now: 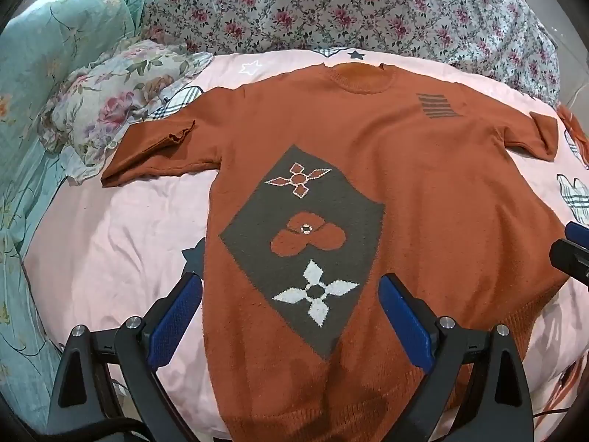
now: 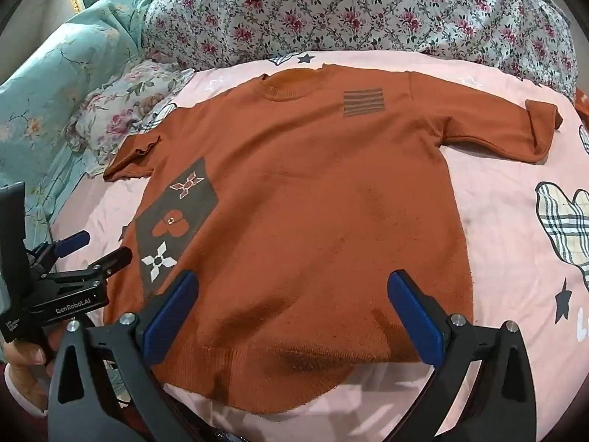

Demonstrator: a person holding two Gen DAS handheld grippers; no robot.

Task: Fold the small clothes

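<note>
A rust-orange knit sweater lies spread flat, front up, on a pink bedsheet, collar far, hem near. It has a grey diamond panel with flower motifs and a small striped patch. Both short sleeves are spread out sideways. My left gripper is open above the lower left part of the sweater, holding nothing. My right gripper is open above the sweater's lower middle near the hem, also empty. The left gripper shows in the right wrist view at the sweater's left edge.
A floral quilt is piled along the far side of the bed. A teal floral blanket and a floral pillow lie at the left. The pink sheet extends to the right of the sweater.
</note>
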